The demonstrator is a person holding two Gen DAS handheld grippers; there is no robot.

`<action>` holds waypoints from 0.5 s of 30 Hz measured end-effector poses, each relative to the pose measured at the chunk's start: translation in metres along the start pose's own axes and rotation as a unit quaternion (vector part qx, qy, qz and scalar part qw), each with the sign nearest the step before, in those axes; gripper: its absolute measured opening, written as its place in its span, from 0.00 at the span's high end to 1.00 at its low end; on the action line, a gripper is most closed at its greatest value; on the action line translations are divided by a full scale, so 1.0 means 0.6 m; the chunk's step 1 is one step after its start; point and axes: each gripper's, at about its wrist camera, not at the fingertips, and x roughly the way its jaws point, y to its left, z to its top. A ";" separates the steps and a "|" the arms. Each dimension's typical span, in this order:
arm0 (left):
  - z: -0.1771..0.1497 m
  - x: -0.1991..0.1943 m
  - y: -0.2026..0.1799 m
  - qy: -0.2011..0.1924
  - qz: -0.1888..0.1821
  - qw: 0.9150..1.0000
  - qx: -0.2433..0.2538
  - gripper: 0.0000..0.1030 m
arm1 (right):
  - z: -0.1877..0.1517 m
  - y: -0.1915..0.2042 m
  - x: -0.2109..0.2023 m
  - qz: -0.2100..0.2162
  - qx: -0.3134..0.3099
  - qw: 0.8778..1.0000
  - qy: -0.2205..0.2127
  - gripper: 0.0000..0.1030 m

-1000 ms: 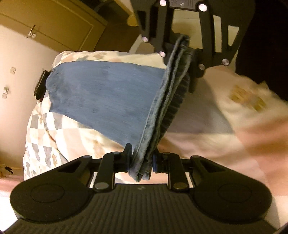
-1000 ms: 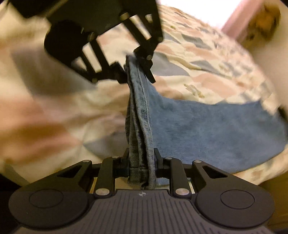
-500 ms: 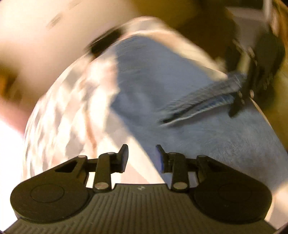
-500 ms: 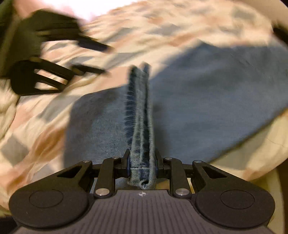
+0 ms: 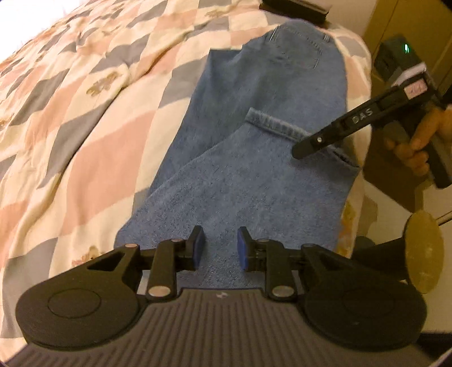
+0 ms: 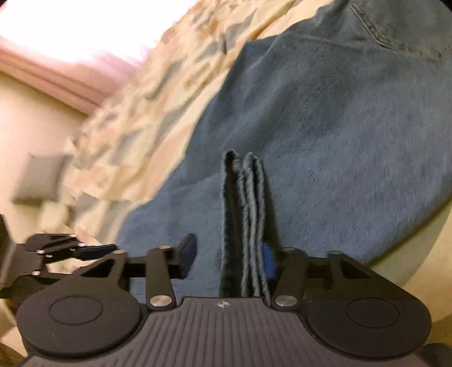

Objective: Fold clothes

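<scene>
Blue jeans (image 5: 254, 175) lie folded on the patchwork quilt (image 5: 84, 113), the leg hem (image 5: 276, 124) laid back over the seat near the bed's right edge. My left gripper (image 5: 220, 248) hovers low over the fold end; its jaws are closing with nothing between them. A hand (image 5: 418, 141) holds my right gripper (image 5: 299, 146) at the hem. In the right wrist view the doubled hem (image 6: 245, 214) stands between the jaws of the right gripper (image 6: 228, 257). It leans on the right pad (image 6: 268, 262); the left finger (image 6: 188, 254) stands clear of it.
The bed's edge (image 5: 358, 158) drops off right beside the jeans. A dark object (image 5: 296, 11) sits at the far edge, wooden cupboard doors (image 5: 409, 28) behind. A yellow disc on a black stand (image 5: 423, 251) is close on the right. A pillow (image 6: 39, 177) lies far off.
My left gripper let go of the hem, rolled and swung away over the fold. The right gripper carried the hem across onto the jeans, and its jaws now stand wider.
</scene>
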 end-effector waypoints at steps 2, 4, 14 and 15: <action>0.013 0.033 -0.005 0.019 0.003 1.000 0.012 0.79 | 0.009 0.000 0.006 0.003 0.009 1.000 0.016 0.84; 0.020 0.046 -0.010 0.032 0.002 0.999 0.022 0.79 | 0.019 0.001 0.005 0.012 0.011 0.999 0.030 0.85; 0.132 0.056 -0.077 0.019 0.002 1.000 0.015 0.78 | 0.105 0.030 -0.150 -0.047 -0.145 0.988 -0.031 0.92; 0.145 0.059 -0.092 0.010 0.011 1.000 0.014 0.78 | 0.122 0.015 -0.167 -0.057 -0.159 0.985 -0.035 0.92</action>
